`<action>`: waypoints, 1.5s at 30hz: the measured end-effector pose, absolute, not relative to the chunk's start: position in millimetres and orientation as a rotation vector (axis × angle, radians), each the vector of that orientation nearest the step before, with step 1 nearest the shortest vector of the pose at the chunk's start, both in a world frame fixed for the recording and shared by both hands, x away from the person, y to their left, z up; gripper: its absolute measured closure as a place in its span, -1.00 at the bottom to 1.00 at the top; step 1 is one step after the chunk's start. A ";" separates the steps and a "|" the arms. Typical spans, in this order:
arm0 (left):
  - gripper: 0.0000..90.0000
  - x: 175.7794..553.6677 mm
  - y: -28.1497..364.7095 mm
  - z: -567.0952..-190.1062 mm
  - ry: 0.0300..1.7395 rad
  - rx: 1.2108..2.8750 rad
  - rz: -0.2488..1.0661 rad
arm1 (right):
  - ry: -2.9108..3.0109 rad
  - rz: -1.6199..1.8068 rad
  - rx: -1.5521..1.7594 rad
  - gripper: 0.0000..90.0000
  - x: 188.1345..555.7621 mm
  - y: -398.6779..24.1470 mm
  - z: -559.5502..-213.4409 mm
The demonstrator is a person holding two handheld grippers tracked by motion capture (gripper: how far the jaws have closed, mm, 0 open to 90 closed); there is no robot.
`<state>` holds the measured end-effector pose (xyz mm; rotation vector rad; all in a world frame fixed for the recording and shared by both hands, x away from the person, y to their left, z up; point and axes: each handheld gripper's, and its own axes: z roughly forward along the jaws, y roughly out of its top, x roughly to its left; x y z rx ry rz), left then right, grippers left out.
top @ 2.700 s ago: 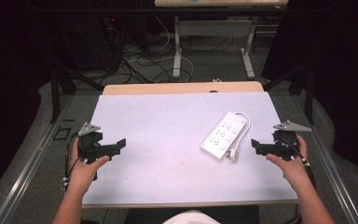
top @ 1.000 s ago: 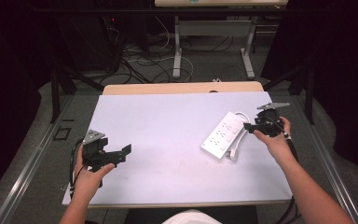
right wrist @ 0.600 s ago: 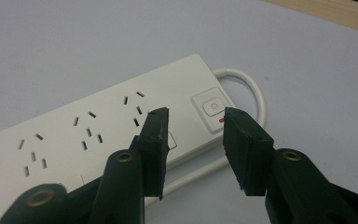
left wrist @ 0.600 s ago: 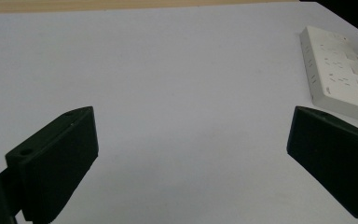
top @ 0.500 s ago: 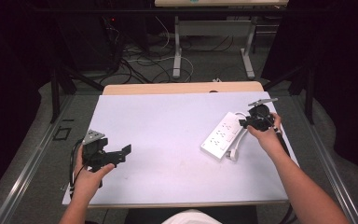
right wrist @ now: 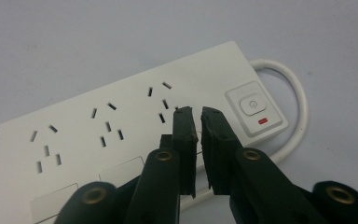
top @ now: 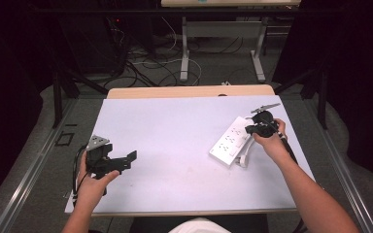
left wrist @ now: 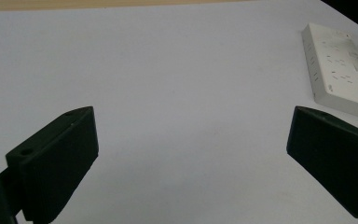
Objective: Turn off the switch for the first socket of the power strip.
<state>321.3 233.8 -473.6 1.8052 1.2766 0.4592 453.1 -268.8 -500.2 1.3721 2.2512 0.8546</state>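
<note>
A white power strip (top: pixel 229 141) lies slanted on the right of the white table top (top: pixel 175 121). In the right gripper view the power strip (right wrist: pixel 98 135) has several sockets, a switch (right wrist: pixel 251 105) with a red mark, and a white cord (right wrist: pixel 299 105) looping out of its end. My right gripper (top: pixel 249 130) hangs over the strip's far end. Its jaws have just been closing, and the right gripper (right wrist: pixel 196 112) is shut with nothing between them, tips beside the switch. My left gripper (top: pixel 130 158) stands open at the front left. In its own view the left gripper (left wrist: pixel 193 121) faces bare table, the power strip (left wrist: pixel 340 70) far off.
A bare wooden strip (top: pixel 189 91) runs along the table's far edge. Beyond it are floor cables (top: pixel 145 63) and the legs of another table (top: pixel 184 48). Metal rails (top: pixel 354 194) flank the table on both sides.
My right hand has moved left from the table's right edge and now hovers over the power strip's far end. The left hand dropped slightly toward the front earlier and has since stayed still.
</note>
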 end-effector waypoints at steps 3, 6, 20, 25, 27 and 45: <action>-0.95 321.2 233.8 -473.6 1.277 1.804 0.459 | 2.275 0.858 1.371 1.00 454.0 -266.9 -502.4; -0.95 321.2 234.1 -473.6 1.278 1.806 0.460 | 2.283 0.854 1.373 1.00 454.5 -265.2 -504.6; -0.95 321.8 235.2 -474.2 1.286 1.798 0.462 | 2.333 0.829 1.416 1.00 456.4 -256.5 -516.7; -0.95 321.6 235.5 -474.2 1.289 1.794 0.457 | 2.325 0.839 1.436 1.00 456.5 -255.3 -519.0; -0.95 321.6 235.7 -474.2 1.291 1.793 0.458 | 2.333 0.831 1.413 1.00 456.2 -255.2 -519.1; -0.95 321.5 235.9 -475.1 1.293 1.801 0.459 | 2.311 0.844 1.448 1.00 454.9 -254.9 -522.9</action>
